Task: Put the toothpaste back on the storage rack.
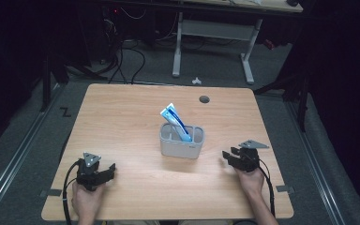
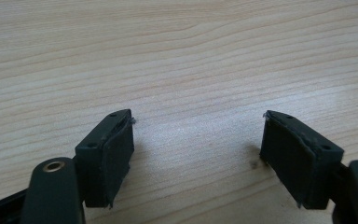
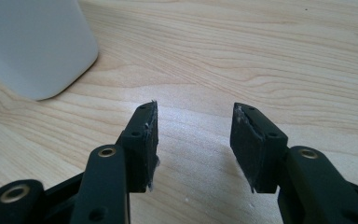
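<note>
A white holder cup [image 1: 182,142] stands at the middle of the wooden table [image 1: 122,117], and a blue and white tube [image 1: 176,121] leans in it. My left gripper [image 1: 108,169] rests near the table's front left, held by a hand; its jaws stand wide apart over bare wood [image 2: 196,135]. My right gripper [image 1: 229,155] sits at the front right, to the right of the cup, jaws apart with nothing between them [image 3: 195,135]. The cup's white wall [image 3: 32,42] shows at the upper left of the right gripper view.
A round cable hole [image 1: 204,99] lies near the table's far edge. Beyond the table stand a white desk frame [image 1: 215,33] and loose cables [image 1: 122,61] on the grey floor.
</note>
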`<state>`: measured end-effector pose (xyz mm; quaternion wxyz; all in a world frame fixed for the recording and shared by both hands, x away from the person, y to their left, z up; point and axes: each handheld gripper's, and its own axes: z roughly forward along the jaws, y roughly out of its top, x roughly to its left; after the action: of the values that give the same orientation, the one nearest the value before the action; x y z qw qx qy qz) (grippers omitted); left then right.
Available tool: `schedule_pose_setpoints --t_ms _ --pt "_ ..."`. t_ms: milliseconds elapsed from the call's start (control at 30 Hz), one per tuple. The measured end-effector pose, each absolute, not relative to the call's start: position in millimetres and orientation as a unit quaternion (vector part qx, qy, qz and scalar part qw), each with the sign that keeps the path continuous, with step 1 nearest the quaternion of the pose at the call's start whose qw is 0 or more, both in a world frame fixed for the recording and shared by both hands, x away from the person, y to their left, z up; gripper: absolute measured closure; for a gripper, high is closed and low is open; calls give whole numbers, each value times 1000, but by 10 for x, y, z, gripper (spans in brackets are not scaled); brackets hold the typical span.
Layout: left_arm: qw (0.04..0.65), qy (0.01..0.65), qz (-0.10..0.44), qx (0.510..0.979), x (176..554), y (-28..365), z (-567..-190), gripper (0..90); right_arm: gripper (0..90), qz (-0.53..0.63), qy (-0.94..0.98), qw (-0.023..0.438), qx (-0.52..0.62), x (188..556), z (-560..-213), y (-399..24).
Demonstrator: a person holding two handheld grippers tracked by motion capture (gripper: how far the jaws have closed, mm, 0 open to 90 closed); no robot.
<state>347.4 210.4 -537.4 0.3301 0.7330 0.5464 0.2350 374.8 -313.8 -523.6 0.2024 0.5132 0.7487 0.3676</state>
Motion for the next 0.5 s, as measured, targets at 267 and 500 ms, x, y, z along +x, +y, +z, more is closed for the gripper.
schedule_pose_setpoints --t_ms 267,500 --pt "330 546 235 733 3474 2104 -5373 259 518 356 753 211 512 3768 -5285 -3096" --pt "330 546 235 733 3474 2104 -5373 259 508 350 753 215 514 3775 -5297 -3074"
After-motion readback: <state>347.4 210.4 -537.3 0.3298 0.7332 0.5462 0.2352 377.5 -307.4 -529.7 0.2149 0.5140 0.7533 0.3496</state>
